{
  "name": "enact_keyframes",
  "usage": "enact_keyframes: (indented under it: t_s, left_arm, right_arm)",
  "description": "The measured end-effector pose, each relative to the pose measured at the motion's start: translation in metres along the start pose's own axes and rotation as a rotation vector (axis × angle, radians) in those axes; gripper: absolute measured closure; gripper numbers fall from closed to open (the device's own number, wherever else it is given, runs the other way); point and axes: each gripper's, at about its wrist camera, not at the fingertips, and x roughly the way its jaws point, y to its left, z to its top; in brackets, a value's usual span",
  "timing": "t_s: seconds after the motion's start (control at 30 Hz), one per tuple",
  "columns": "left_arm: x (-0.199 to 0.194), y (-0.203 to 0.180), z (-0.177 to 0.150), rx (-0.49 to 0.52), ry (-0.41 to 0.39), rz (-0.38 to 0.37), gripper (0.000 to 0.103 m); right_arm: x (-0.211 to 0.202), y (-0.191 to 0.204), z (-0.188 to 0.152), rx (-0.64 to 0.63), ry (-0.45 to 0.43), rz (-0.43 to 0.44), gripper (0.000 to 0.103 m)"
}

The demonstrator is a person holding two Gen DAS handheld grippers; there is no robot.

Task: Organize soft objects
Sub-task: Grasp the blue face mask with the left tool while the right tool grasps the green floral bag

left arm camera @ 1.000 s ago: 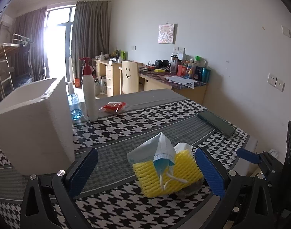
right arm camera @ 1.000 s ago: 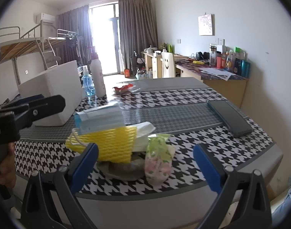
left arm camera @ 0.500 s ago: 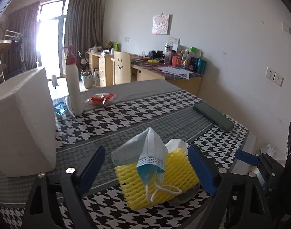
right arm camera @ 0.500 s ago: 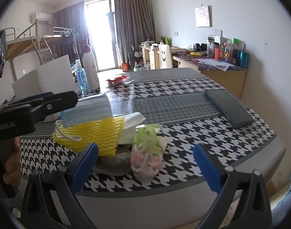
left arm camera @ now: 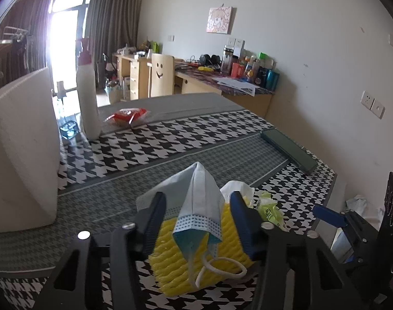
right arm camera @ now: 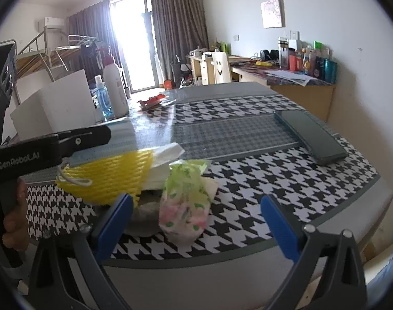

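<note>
A pale blue face mask (left arm camera: 199, 201) lies folded on a yellow foam net (left arm camera: 175, 263) near the table's front edge. A white tissue (left arm camera: 237, 188) and a green floral tissue pack (right arm camera: 183, 206) rest against the pile. My left gripper (left arm camera: 196, 199) straddles the mask, and its jaws are closing with the mask and net between them; I see no firm squeeze. In the right wrist view its black finger (right arm camera: 80, 139) lies across the mask. My right gripper (right arm camera: 195, 204) is open, low at the table edge, and the floral pack sits just ahead between its blue fingers (right arm camera: 119, 211).
A white foam box (left arm camera: 21, 142) stands to the left. Behind it are a white pump bottle (left arm camera: 88, 98) and a blue spray bottle (right arm camera: 103, 98). A red packet (left arm camera: 126, 115) lies further back. A dark flat case (right arm camera: 312, 134) lies at the right edge of the houndstooth table (right arm camera: 248, 180).
My left gripper came forward and down over the pile, and its jaws narrowed from wide apart to close on either side of the mask. The right gripper dropped slightly nearer the floral pack.
</note>
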Motion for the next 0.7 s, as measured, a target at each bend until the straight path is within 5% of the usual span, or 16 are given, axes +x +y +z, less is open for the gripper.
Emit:
enact_keyframes:
  t_s: [0.47,0.7]
  left_arm:
    - [0.006,-0.004,-0.005,0.013,0.038,-0.030,0.091]
    - [0.002,-0.009,-0.006,0.037,0.021,-0.044,0.095]
  right_arm:
    - [0.020,-0.014,-0.004,0.022,0.065,0.033,0.029]
    - [0.024,-0.013,-0.006,0.021,0.094,0.063,0.055]
